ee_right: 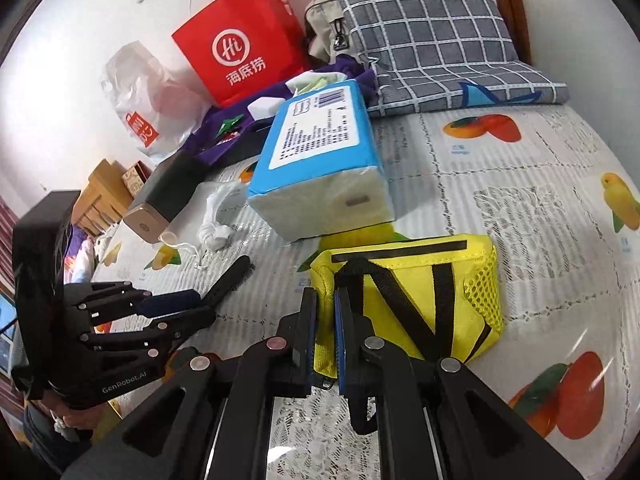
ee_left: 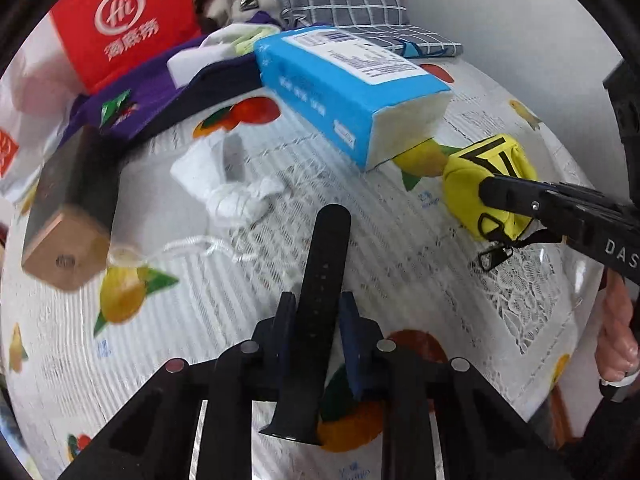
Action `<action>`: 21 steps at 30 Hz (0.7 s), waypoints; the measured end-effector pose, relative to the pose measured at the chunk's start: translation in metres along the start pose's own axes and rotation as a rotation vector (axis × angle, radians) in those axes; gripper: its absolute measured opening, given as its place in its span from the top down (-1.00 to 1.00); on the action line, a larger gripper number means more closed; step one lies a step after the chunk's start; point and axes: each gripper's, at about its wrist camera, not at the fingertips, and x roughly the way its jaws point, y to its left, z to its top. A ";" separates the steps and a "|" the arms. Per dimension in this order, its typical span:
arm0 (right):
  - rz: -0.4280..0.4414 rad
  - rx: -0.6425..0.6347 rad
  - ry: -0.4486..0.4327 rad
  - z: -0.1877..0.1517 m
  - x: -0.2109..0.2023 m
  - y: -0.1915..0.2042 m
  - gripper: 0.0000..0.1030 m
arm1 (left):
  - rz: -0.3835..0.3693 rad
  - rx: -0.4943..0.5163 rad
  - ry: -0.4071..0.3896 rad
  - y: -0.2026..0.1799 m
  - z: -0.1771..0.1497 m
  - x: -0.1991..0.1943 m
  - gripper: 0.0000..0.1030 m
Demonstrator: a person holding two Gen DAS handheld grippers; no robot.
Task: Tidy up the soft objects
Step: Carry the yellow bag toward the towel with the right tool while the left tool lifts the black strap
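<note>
The left gripper [ee_left: 316, 312] jaws are closed on a black strap [ee_left: 322, 280] that projects forward between them over the bed [ee_left: 400, 240]. The right gripper [ee_right: 325, 334] jaws are clamped on the near edge of a yellow pouch [ee_right: 408, 300], a blue tissue pack [ee_right: 320, 160] lying just beyond it.

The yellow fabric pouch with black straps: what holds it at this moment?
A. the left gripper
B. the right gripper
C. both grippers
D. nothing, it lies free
B: the right gripper is closed on the edge of the yellow fabric pouch, while the left gripper holds a black strap instead.
</note>
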 end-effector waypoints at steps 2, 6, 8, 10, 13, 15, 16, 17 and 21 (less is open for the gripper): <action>0.004 0.005 -0.007 -0.001 -0.002 -0.002 0.83 | -0.008 -0.021 -0.003 0.003 -0.004 -0.002 0.55; 0.012 0.015 -0.007 -0.002 -0.001 -0.004 0.83 | 0.026 -0.022 0.002 -0.002 -0.003 0.000 0.55; 0.012 0.013 -0.004 -0.002 -0.001 -0.003 0.83 | 0.036 -0.022 -0.006 -0.006 0.000 0.002 0.57; 0.012 0.009 -0.004 -0.004 -0.003 -0.002 0.83 | 0.040 -0.012 -0.014 -0.008 0.003 0.004 0.59; 0.000 0.005 0.002 -0.004 -0.005 0.003 0.83 | 0.043 -0.027 -0.004 -0.005 0.005 0.003 0.61; -0.005 -0.006 -0.002 -0.002 -0.009 0.008 0.84 | 0.083 -0.047 0.003 -0.001 0.004 0.000 0.61; -0.006 -0.013 -0.004 -0.002 -0.010 0.010 0.84 | 0.090 -0.057 0.001 0.001 0.003 -0.002 0.61; -0.007 -0.021 -0.008 -0.001 -0.013 0.013 0.84 | 0.089 -0.065 -0.001 0.004 0.001 -0.006 0.61; 0.002 -0.046 -0.016 0.007 -0.023 0.025 0.84 | 0.084 -0.124 -0.011 0.018 -0.005 -0.022 0.61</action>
